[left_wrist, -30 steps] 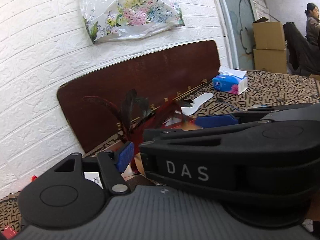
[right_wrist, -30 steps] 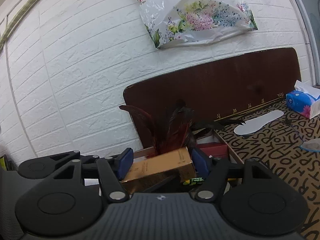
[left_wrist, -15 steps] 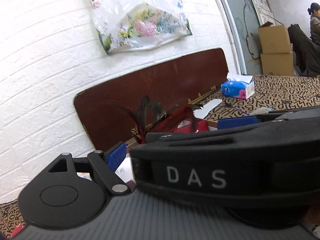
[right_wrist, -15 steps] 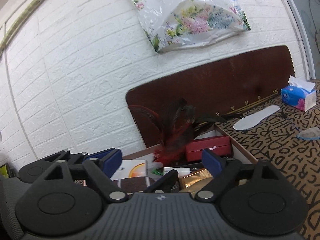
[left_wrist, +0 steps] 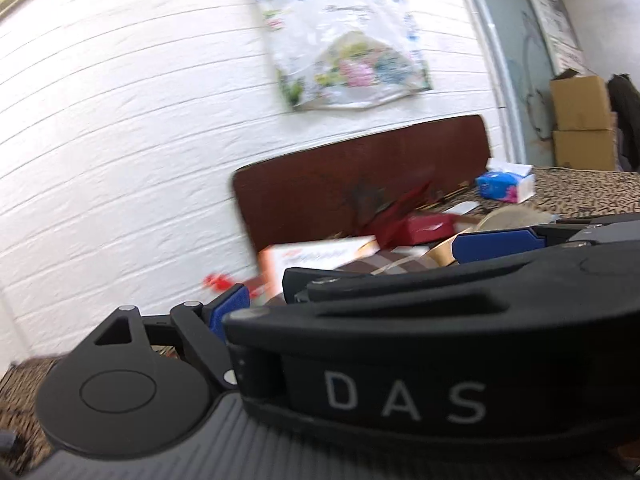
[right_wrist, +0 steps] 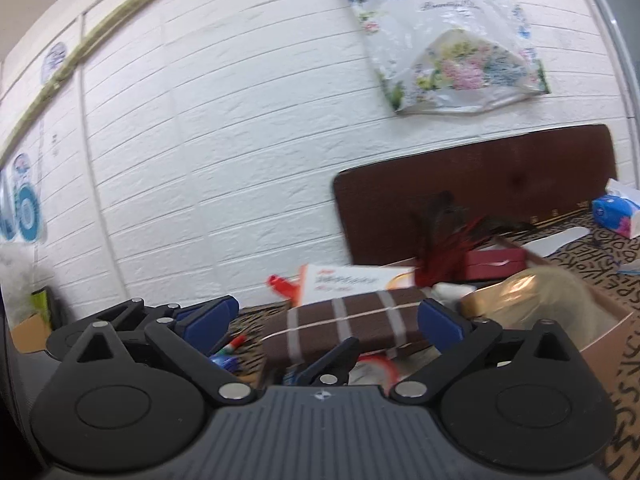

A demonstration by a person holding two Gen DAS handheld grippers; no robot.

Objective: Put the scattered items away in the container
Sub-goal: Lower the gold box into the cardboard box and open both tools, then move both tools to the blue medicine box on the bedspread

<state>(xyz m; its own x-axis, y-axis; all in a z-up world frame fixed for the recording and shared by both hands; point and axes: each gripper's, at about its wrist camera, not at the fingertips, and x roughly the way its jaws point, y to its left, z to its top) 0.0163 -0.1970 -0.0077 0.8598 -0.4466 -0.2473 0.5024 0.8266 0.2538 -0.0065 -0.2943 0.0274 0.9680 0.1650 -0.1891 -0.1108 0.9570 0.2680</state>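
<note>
Left wrist view: our left claw stands apart, gripping nothing; a black housing marked DAS covers its right side. Ahead of the fingers sits the cardboard box, holding a white carton, a red case and red feathers. Blue tissue pack far right of the claw.

Right wrist view: our right claw is apart, empty. Between its blue pads, just beyond them, lies a brown striped box. The cardboard box lies ahead-right, holding the gold box, red case and red feathers
</note>
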